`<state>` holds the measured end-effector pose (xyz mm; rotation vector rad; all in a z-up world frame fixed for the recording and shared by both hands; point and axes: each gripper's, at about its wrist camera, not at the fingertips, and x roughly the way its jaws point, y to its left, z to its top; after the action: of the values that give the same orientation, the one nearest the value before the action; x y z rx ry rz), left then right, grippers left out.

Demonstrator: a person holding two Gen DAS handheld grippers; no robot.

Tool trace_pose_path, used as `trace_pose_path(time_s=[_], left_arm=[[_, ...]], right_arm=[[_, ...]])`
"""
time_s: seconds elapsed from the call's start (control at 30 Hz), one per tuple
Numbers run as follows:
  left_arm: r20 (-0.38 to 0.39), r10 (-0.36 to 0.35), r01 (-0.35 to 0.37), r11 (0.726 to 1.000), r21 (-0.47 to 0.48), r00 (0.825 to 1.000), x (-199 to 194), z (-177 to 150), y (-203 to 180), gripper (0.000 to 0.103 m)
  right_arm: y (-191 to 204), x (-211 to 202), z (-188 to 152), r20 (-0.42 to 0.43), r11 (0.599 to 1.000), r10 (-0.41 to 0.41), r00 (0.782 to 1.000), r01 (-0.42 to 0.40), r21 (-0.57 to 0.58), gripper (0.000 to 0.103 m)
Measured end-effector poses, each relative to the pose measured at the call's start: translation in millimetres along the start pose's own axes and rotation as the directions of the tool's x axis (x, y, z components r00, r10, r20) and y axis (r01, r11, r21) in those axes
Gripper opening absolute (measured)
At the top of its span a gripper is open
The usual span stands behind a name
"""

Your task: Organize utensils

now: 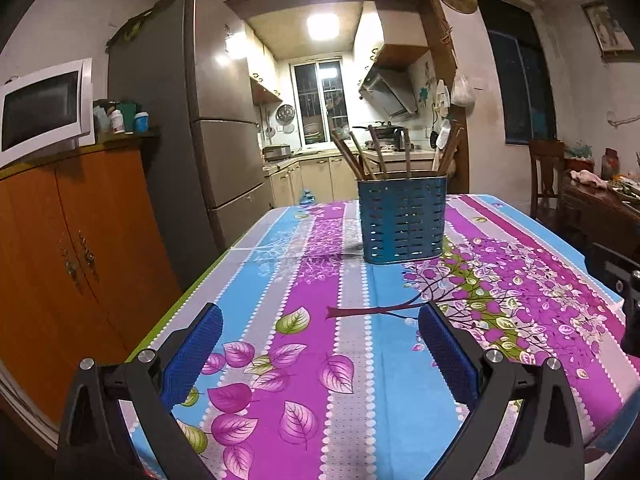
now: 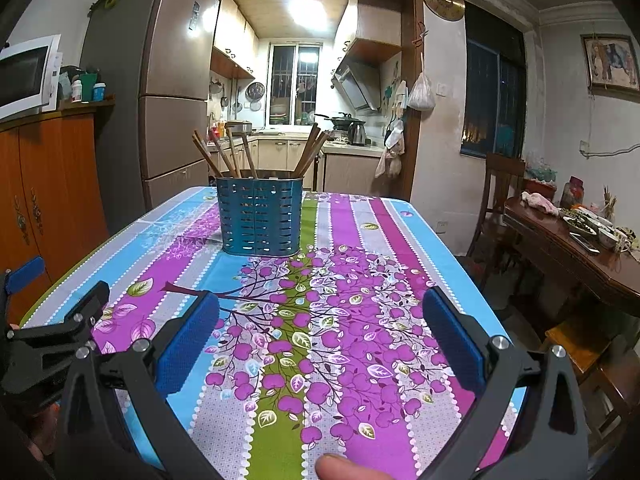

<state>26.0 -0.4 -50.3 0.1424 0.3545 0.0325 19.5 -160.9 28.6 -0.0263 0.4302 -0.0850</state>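
Standing upright on tablecloth: blue holder, wooden utensils inside.

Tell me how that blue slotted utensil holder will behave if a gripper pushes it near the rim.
The blue holder looks thin-walled and perforated, so probably light. It stands taller than its base is deep, and the wooden utensils lean out above the rim, so a high push may tip it. On the smooth tablecloth a low push would more likely slide it.

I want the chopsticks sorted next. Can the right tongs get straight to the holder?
Probably yes. The right tongs are open and empty, and only bare tablecloth lies between them and the holder; the chopsticks stick up above its rim.
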Motion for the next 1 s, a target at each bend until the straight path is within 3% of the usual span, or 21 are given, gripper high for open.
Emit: trace_pose_path(time_s=[0.27, 0.37, 1.0], left_arm=[[-0.045, -0.103, 0.101, 0.994, -0.042, 0.994, 4.7, 1.2, 4.2, 0.092], [-0.073, -0.078, 0.074, 0.996, -0.057, 0.994, 8.2, 2.2, 5.6, 0.092], [-0.050, -0.064, 0.062, 0.997, -0.039, 0.997, 2.6, 3.9, 3.2, 0.098]], right_arm=[[-3.1, -1.2, 1.2, 0.003, 1.000, -0.002, 1.000, 0.002, 0.001, 0.098], [-4.8, -0.7, 1.3, 0.001, 1.000, -0.002, 1.000, 0.002, 0.006, 0.098], [-1.0, -3.7, 1.3, 0.007, 1.000, 0.000, 1.000, 0.000, -0.007, 0.098]])
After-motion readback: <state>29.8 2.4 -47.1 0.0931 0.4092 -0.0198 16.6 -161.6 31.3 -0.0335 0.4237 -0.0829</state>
